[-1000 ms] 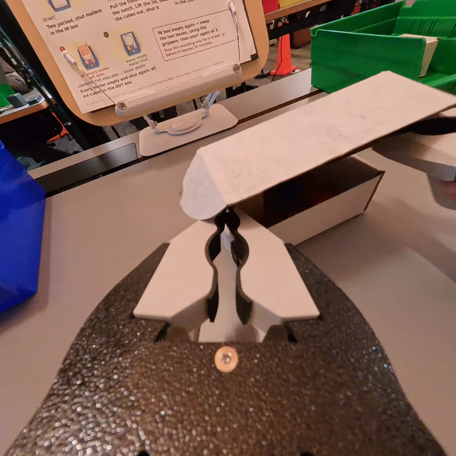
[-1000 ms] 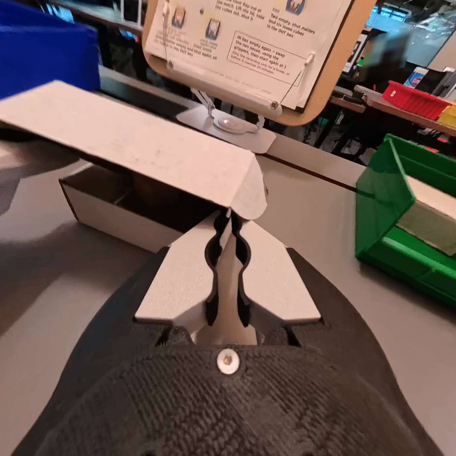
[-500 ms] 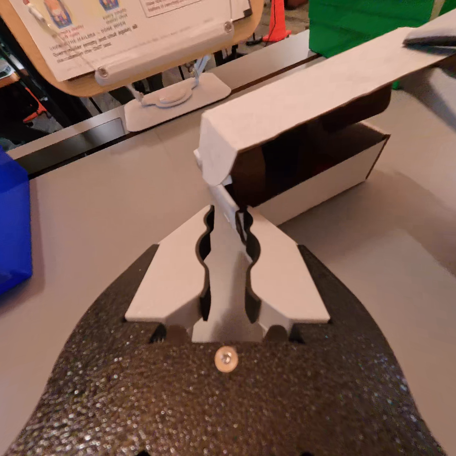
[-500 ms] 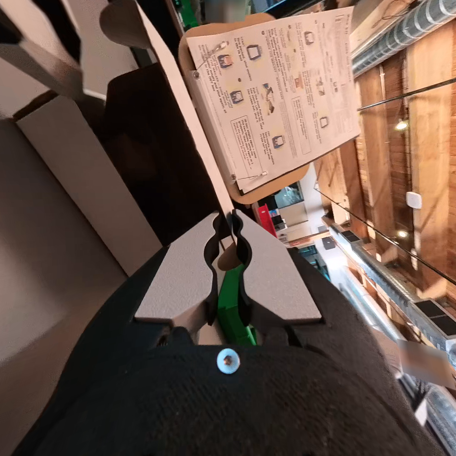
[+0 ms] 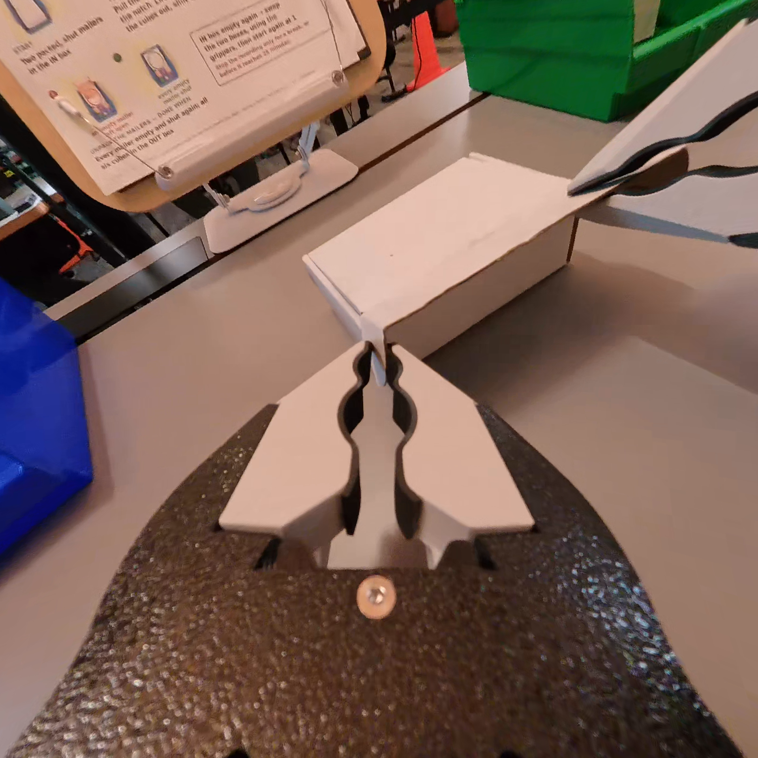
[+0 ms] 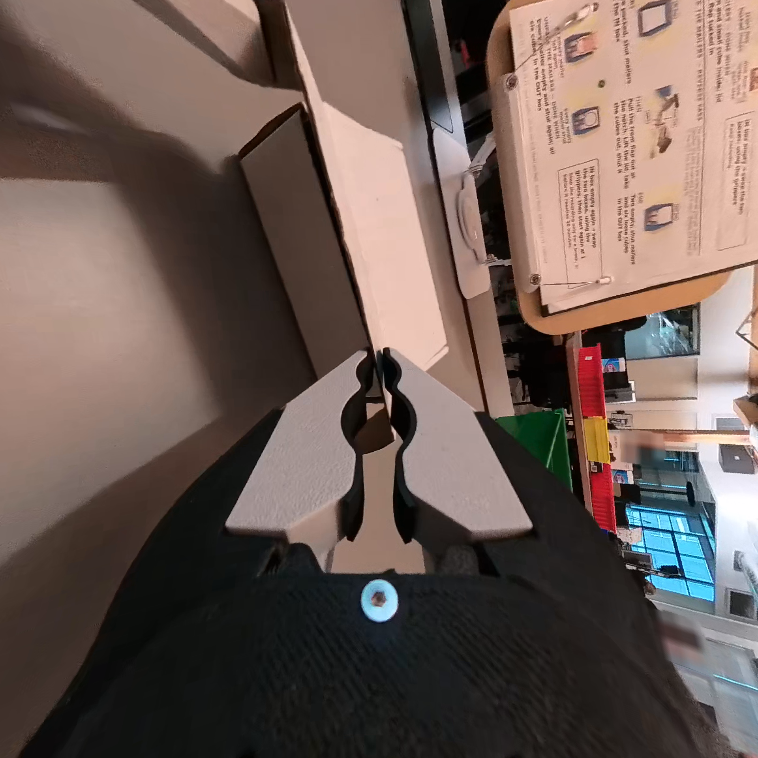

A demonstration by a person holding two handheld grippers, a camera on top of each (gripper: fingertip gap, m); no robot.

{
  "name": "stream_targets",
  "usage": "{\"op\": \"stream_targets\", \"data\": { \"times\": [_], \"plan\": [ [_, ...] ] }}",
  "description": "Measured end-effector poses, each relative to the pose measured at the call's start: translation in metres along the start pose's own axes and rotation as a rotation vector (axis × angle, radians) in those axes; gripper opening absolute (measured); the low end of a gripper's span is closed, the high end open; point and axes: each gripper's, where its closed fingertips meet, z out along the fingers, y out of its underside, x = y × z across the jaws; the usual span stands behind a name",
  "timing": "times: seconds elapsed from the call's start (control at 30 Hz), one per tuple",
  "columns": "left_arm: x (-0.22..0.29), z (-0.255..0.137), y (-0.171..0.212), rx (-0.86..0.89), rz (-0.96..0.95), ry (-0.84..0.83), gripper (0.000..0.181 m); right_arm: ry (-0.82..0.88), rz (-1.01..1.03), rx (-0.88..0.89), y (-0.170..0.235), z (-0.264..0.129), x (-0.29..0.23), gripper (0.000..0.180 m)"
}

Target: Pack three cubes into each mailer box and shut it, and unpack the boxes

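A white mailer box [image 5: 430,246] lies on the grey table [image 5: 205,389] with its lid down flat on it. My left gripper [image 5: 379,348] is shut on the lid's white side flap [image 5: 378,365] at the box's near left corner. My right gripper [image 5: 607,186] shows at the far right, shut on the lid's other side flap [image 5: 652,172]. In the right wrist view, rolled on its side, the right gripper [image 6: 378,355] pinches that flap [image 6: 375,430], brown on its inner face, beside the box [image 6: 369,225]. The cubes are hidden.
A blue bin [image 5: 33,410] stands at the left edge. A green bin [image 5: 553,53] stands at the back right and shows in the right wrist view [image 6: 533,434]. An instruction board on a stand [image 5: 184,82] is behind the box.
The lid came down from raised to flat on the box. My left gripper opened briefly, then shut again on the side flap. My right gripper rolled sideways, still pinching its flap.
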Motion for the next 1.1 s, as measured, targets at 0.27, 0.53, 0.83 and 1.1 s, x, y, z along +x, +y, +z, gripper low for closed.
{"op": "stream_targets", "data": {
  "times": [0.27, 0.53, 0.83, 1.1],
  "plan": [
    [0.006, 0.007, 0.011, -0.104, -0.253, 0.158, 0.006, -0.039, 0.103, 0.062, -0.001, 0.007, -0.009, 0.011],
    [-0.007, 0.012, 0.016, -0.144, -0.234, 0.109, 0.001, -0.345, 0.455, 0.431, -0.043, -0.036, 0.022, 0.033],
    [-0.004, 0.023, 0.026, -0.183, -0.185, 0.104, 0.001, -0.253, 0.435, 0.074, 0.011, 0.074, 0.061, 0.0],
    [0.003, 0.035, 0.033, -0.25, -0.213, 0.205, 0.001, -0.301, 0.306, 0.002, 0.021, 0.095, 0.042, 0.0]
  ]
}}
